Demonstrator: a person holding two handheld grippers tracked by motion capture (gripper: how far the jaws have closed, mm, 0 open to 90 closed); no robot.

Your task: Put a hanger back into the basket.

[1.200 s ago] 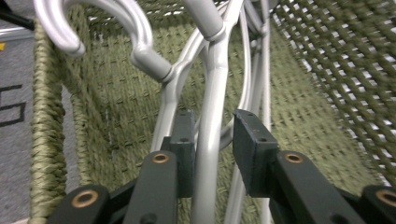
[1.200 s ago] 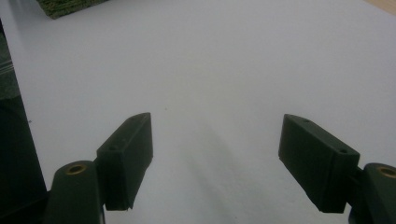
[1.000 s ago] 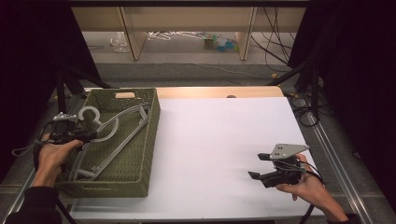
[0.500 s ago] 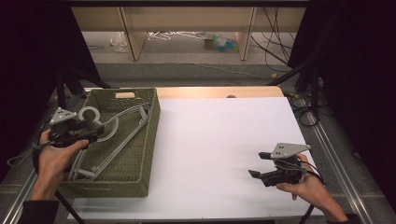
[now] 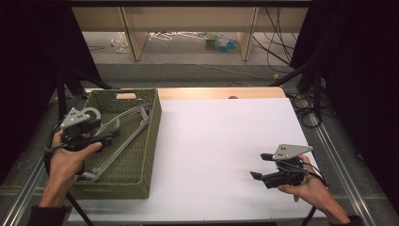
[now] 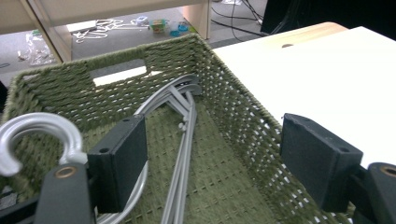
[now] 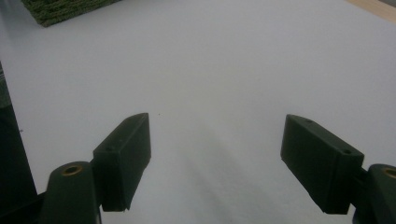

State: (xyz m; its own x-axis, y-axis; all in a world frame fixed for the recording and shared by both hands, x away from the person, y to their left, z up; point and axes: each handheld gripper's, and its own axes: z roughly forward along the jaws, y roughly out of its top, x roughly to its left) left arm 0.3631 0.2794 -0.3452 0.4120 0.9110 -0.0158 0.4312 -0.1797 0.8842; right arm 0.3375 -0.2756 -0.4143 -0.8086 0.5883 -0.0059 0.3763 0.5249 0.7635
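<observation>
Left tongs (image 5: 110, 137): I have them spread wide over the left part of the green woven basket (image 5: 149, 136), nothing gripped; the jaws have just been opening, and the grey hanger's shoulder passes behind the left pad without being pressed.
Right tongs (image 5: 256, 167): released and empty, held low over the white table (image 5: 221, 141) at the near right, well apart from the basket.
Hangers (image 6: 184, 135): a small stack of grey plastic hangers lies inside the basket, shoulders toward the far right corner, the hook (image 6: 39, 133) curling up at the near left, just beside my left pad.
Step in hand: I judge it as placing hangers into the basket and drawing the left tongs clear.
Doing it well: I lift straight up and away so neither pad snags the hook or drags the stack.
Watch: the hook sits close to the left pad; a sideways pull could catch it.
Right side: I keep it parked until needed.
</observation>
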